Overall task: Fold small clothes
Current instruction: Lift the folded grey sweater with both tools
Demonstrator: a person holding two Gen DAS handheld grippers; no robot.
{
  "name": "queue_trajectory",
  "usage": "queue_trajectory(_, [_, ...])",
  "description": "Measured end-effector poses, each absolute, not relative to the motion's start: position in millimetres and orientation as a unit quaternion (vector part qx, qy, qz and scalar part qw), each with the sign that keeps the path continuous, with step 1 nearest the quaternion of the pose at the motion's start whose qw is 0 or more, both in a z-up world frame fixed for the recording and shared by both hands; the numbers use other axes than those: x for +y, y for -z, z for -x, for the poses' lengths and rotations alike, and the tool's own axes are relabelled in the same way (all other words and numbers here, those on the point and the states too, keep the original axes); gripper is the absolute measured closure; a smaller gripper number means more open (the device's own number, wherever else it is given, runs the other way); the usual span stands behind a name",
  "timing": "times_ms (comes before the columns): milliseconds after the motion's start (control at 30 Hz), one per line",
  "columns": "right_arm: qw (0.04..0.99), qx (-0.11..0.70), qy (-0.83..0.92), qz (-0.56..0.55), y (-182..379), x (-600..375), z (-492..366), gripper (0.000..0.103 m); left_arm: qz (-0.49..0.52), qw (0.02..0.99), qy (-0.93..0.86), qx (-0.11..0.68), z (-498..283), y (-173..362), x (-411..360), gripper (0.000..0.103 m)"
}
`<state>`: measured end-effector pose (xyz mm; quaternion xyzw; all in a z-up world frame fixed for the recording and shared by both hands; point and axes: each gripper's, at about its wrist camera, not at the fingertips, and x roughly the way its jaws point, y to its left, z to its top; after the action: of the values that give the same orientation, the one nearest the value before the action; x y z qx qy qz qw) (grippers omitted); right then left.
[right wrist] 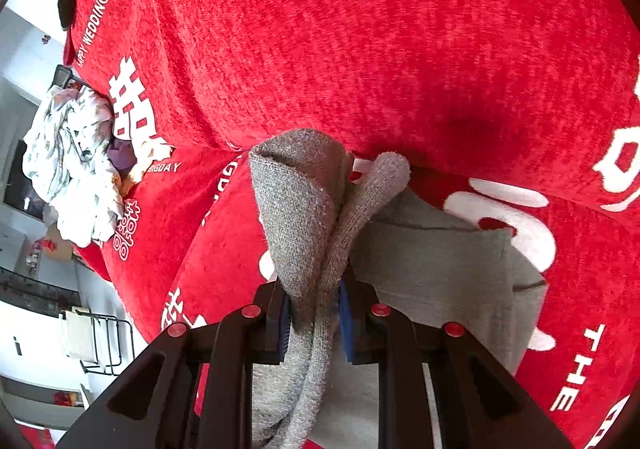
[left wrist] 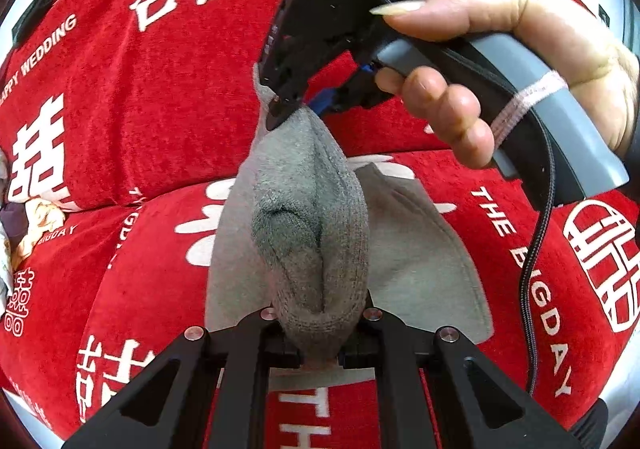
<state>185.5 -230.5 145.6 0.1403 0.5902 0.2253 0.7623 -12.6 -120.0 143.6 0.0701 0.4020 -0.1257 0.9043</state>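
A grey knitted sock point(left wrist: 310, 225) is stretched in the air between my two grippers above a red sofa. My left gripper point(left wrist: 320, 353) is shut on one end of it. My right gripper point(left wrist: 286, 109), held in a hand, is shut on the other end. In the right wrist view the right gripper point(right wrist: 314, 323) pinches the sock point(right wrist: 296, 217), which folds over and hangs down between the fingers. A flat light grey garment point(left wrist: 420, 269) lies on the sofa seat under the sock; it also shows in the right wrist view point(right wrist: 440, 269).
The red sofa cover point(left wrist: 140, 109) with white lettering fills both views, seat and backrest. A crumpled pile of white patterned clothes point(right wrist: 76, 165) lies on the sofa's left end. A black cable point(left wrist: 536, 269) hangs from the right gripper. A metal rack point(right wrist: 100, 345) stands on the floor at left.
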Motion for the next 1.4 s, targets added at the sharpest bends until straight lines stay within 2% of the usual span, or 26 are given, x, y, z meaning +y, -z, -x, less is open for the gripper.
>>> queue_trajectory(533, [0.766, 0.572, -0.246, -0.157, -121.2, -302.1, -166.0, 0.082, -0.14, 0.889, 0.131, 0.417, 20.0, -109.8, -200.5, 0.092])
queue_trajectory(1400, [0.751, 0.548, -0.231, -0.288, -43.2, -373.4, -136.3, 0.081, -0.227, 0.871, 0.121, 0.419, 30.2, -67.8, -249.2, 0.092])
